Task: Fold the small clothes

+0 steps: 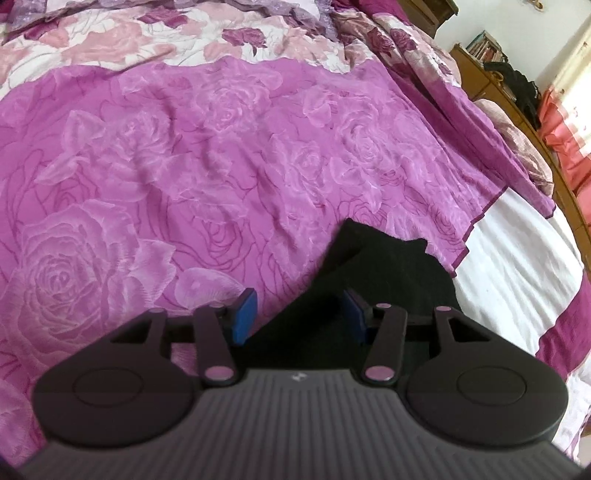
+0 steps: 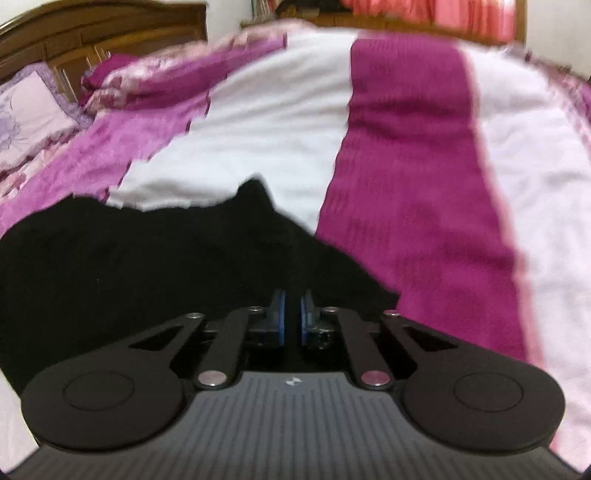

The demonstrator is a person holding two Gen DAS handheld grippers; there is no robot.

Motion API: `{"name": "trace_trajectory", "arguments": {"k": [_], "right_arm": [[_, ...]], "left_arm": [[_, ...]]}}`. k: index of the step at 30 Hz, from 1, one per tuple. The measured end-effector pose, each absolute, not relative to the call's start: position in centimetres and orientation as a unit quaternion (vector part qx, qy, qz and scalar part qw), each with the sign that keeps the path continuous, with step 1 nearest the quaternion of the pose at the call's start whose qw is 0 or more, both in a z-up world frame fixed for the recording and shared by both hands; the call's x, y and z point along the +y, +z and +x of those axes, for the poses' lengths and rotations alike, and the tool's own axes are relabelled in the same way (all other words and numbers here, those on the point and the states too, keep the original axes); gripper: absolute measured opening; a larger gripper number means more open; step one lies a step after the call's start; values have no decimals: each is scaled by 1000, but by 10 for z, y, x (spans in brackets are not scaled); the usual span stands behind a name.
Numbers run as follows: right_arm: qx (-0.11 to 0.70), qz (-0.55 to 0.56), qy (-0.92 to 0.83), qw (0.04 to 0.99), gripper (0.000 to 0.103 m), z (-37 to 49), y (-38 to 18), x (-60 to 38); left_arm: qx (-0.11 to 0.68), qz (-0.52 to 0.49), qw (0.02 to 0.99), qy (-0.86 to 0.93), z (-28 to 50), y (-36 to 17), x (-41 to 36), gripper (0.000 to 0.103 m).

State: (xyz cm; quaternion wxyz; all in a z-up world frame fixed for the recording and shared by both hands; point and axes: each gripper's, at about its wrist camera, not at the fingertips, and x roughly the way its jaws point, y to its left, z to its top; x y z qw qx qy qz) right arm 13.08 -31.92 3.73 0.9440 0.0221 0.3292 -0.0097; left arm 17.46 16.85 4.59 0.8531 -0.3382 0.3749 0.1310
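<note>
A small black garment (image 1: 373, 266) lies on the bed, over the edge of the purple rose sheet and the white blanket. My left gripper (image 1: 299, 314) is open, its blue pads (image 1: 244, 314) wide apart, with the garment's near part between and under them. In the right wrist view the same black garment (image 2: 147, 266) spreads across the lower left. My right gripper (image 2: 292, 317) has its blue pads nearly together with black cloth in the narrow gap, shut on the garment's edge. The view is blurred.
A purple rose-print sheet (image 1: 184, 166) covers the bed, beside a white and magenta striped blanket (image 2: 406, 147). A pillow (image 2: 33, 107) and wooden headboard (image 2: 92, 29) lie at the back left. Wooden furniture (image 1: 491, 81) and orange curtains (image 1: 569, 136) stand beyond the bed.
</note>
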Motion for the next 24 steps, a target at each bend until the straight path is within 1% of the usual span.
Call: {"name": "trace_trajectory", "arguments": {"k": [3, 5, 6, 7, 10, 13, 15, 16, 17, 18, 19, 20, 21, 22, 23, 24], "right_arm": [[310, 31, -44, 949, 5, 120, 43, -329], [307, 18, -75, 949, 0, 116, 43, -332], [307, 6, -99, 947, 0, 116, 41, -336], [308, 19, -112, 945, 0, 116, 39, -343], [339, 104, -95, 930, 0, 119, 28, -365], [315, 137, -69, 937, 2, 116, 30, -366], [314, 132, -26, 940, 16, 122, 34, -358], [321, 114, -16, 940, 37, 127, 34, -352], [330, 85, -12, 940, 67, 134, 33, -345], [339, 66, -10, 938, 78, 140, 31, -339], [350, 52, -7, 935, 81, 146, 28, -335], [360, 42, -2, 932, 77, 150, 26, -331], [361, 33, 2, 932, 71, 151, 25, -328], [354, 25, 10, 935, 35, 151, 27, -325], [341, 10, 8, 940, 5, 147, 32, -320], [329, -4, 5, 944, 5, 142, 37, -318]], "left_arm": [[376, -339, 852, 131, 171, 46, 168, 52], [373, -328, 860, 120, 167, 49, 163, 52], [370, -319, 865, 115, 166, 51, 160, 53], [369, -310, 869, 111, 166, 52, 156, 53], [382, -298, 869, 104, 171, 49, 151, 53], [399, -308, 856, 111, 175, 40, 153, 53], [406, -312, 852, 110, 176, 38, 154, 53], [407, -311, 852, 109, 176, 39, 154, 53], [406, -310, 853, 108, 175, 39, 154, 53], [402, -312, 854, 108, 174, 41, 155, 53], [397, -315, 855, 108, 173, 42, 156, 53], [394, -319, 855, 108, 173, 43, 158, 53], [391, -322, 855, 108, 172, 45, 160, 53], [387, -325, 856, 110, 172, 47, 162, 53], [384, -326, 857, 112, 171, 48, 164, 53], [380, -326, 858, 113, 171, 49, 165, 53]]}}
